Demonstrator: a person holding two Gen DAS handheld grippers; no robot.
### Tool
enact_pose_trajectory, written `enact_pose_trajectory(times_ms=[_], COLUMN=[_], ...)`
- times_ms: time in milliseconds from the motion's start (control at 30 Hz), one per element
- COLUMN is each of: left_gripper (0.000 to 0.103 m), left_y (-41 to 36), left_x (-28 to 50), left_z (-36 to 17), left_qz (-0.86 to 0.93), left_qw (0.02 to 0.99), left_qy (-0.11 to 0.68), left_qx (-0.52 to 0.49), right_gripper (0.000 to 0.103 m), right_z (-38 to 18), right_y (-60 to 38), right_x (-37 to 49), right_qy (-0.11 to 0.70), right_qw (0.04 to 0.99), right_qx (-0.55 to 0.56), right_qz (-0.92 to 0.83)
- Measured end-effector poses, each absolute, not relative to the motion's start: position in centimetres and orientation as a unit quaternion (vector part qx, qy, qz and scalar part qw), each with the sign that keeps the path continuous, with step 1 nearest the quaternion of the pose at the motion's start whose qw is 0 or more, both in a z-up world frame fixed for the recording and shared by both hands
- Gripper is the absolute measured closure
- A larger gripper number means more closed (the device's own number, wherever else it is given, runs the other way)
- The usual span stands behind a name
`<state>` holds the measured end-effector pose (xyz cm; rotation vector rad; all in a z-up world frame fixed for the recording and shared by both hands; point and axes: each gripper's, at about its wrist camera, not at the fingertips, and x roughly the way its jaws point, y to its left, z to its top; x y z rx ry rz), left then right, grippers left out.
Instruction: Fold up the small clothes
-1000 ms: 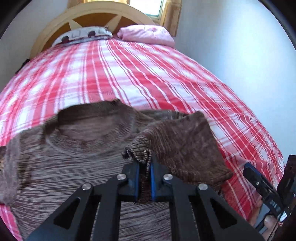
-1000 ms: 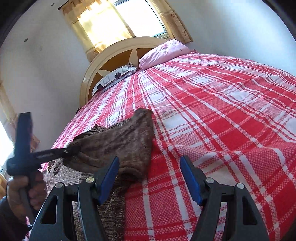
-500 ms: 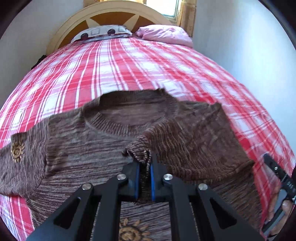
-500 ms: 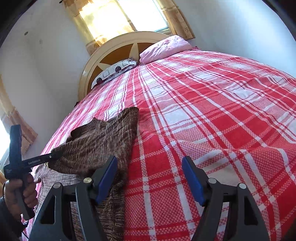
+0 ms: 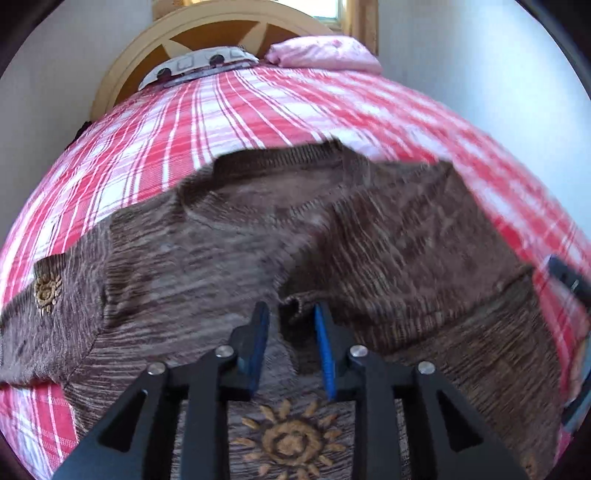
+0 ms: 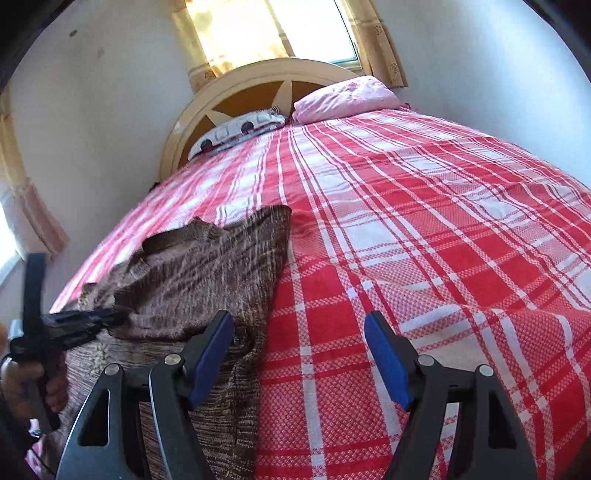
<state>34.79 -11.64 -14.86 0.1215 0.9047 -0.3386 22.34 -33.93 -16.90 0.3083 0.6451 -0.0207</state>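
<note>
A brown knitted sweater [image 5: 229, 258] lay flat on the bed [image 6: 424, 240], on its red and white checked cover, near the foot end. One sleeve [image 5: 399, 258] was folded in across the chest, with its ribbed cuff [image 5: 299, 306] lying just in front of the left gripper [image 5: 290, 317]. That gripper's jaws had just been opening; the cuff sat between the blue pads [image 5: 260, 332], which no longer pressed on it. A sun design [image 5: 288, 439] showed on the sweater's front below the gripper, and a smaller one on the other sleeve [image 5: 48, 291], which lay stretched out to the side. The right gripper [image 6: 299, 354] hung with its jaws spread wide and nothing between them, over the sweater's edge and the bare cover. A hand [image 6: 22, 384] held the left gripper's handle. Two pillows [image 6: 343, 98] rested against the curved headboard [image 6: 258, 79] beneath a curtained window [image 6: 295, 29].
</note>
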Motion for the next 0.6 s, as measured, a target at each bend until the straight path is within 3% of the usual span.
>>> enact_pose_trajectory(times_ms=[67, 200, 300, 367, 400, 500, 600], left_gripper=[0.062, 0.062, 0.062, 0.075, 0.091, 0.089, 0.077], left_y=[-10.3, -9.8, -10.9, -11.9, -12.0, -11.7, -10.9], left_x=[36.2, 39.8, 41.5, 42.0, 41.9, 41.4, 42.0], left_z=[-14.3, -15.1, -15.9, -16.1, -15.8, -14.2, -14.0], left_qz=[-0.182, -0.216, -0.211, -0.199, -0.202, -0.184, -0.123], left_qw=[0.879, 0.843, 0.838, 0.844, 0.848, 0.877, 0.897], left_qy=[0.441, 0.482, 0.494, 0.492, 0.483, 0.44, 0.423], left_qx=[-0.003, -0.098, -0.098, -0.079, -0.078, -0.067, -0.033], right_gripper=[0.029, 0.029, 0.029, 0.029, 0.029, 0.029, 0.029], right_z=[-17.0, -16.9, -17.0, -17.0, -17.1, -17.2, -17.2], right_y=[-33.8, -33.8, -33.9, -33.9, -33.9, -33.9, -33.5], right_x=[22.4, 22.1, 22.1, 22.2, 22.3, 22.4, 22.6], right_qy=[0.318, 0.314, 0.314, 0.317, 0.319, 0.321, 0.324], right_qw=[0.936, 0.939, 0.938, 0.937, 0.936, 0.936, 0.936], right_qx=[0.146, 0.14, 0.142, 0.143, 0.144, 0.143, 0.137], right_qz=[-0.014, -0.026, -0.03, -0.029, -0.028, -0.023, -0.019])
